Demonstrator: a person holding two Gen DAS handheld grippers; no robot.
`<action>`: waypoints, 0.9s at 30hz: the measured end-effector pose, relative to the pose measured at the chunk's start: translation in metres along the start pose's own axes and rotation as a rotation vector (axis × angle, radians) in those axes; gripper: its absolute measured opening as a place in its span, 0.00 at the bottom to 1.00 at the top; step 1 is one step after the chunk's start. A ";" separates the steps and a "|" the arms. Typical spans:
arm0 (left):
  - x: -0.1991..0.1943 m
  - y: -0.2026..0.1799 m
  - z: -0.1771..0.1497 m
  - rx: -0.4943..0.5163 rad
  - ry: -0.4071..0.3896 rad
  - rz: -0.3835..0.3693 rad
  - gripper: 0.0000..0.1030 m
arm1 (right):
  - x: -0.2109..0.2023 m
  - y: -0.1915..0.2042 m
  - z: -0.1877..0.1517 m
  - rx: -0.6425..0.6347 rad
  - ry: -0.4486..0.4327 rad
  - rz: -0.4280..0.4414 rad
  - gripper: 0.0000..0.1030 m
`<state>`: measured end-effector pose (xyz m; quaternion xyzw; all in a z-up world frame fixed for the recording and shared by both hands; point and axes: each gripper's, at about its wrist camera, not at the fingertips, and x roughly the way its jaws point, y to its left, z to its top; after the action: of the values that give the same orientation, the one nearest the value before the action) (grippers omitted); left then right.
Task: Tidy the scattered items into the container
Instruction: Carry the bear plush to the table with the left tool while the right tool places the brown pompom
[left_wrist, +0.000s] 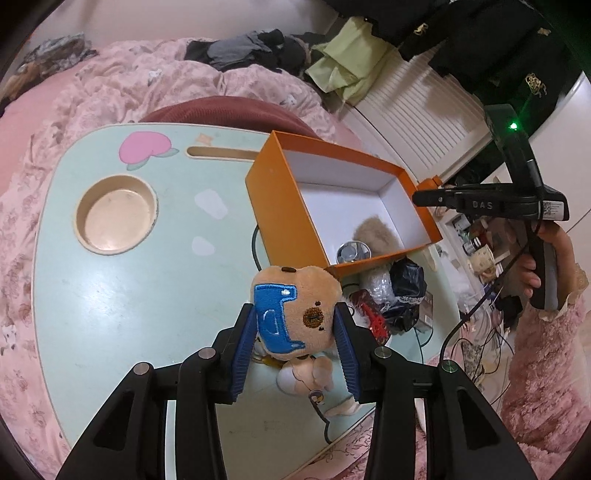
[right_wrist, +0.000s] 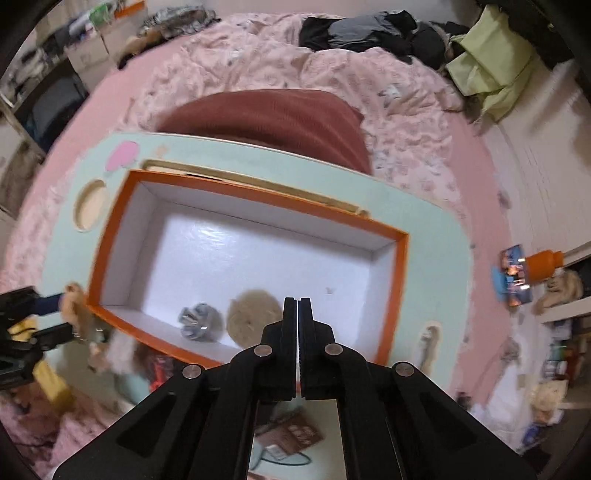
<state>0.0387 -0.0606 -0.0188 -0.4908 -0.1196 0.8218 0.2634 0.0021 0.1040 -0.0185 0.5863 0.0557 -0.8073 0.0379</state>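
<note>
My left gripper (left_wrist: 295, 314) is shut on a tan plush bear (left_wrist: 295, 314) with a blue patch on its head, held above the mint-green lap table (left_wrist: 110, 295) just short of the near corner of the orange box (left_wrist: 280, 192). The box (right_wrist: 122, 243) is white inside and holds a beige fluffy pom-pom (right_wrist: 253, 314) and a small silver item (right_wrist: 199, 321). My right gripper (right_wrist: 297, 306) is shut with nothing in it and hangs over the box's near wall. In the left wrist view the right gripper (left_wrist: 421, 197) shows side-on past the box's far corner, held by a hand.
Several loose items (left_wrist: 391, 299), among them a black bag, a red piece and a clear wrapper, lie by the box's near side. A round cup recess (left_wrist: 116, 216) and a slot (left_wrist: 221, 152) are cut into the table. Pink bedding (right_wrist: 332, 66) surrounds it, clutter lies at the right.
</note>
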 end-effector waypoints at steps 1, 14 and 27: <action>0.000 0.000 0.000 -0.001 0.000 -0.002 0.38 | 0.001 0.002 0.001 -0.014 0.012 0.014 0.04; 0.012 -0.006 -0.007 0.015 0.063 0.003 0.40 | 0.073 0.011 0.007 0.117 0.193 0.140 0.33; 0.008 -0.027 -0.003 0.028 0.064 -0.086 0.55 | -0.023 0.023 -0.060 0.062 -0.049 0.343 0.33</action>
<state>0.0471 -0.0337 -0.0141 -0.5077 -0.1207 0.7952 0.3088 0.0687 0.0887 -0.0164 0.5683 -0.0712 -0.8043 0.1582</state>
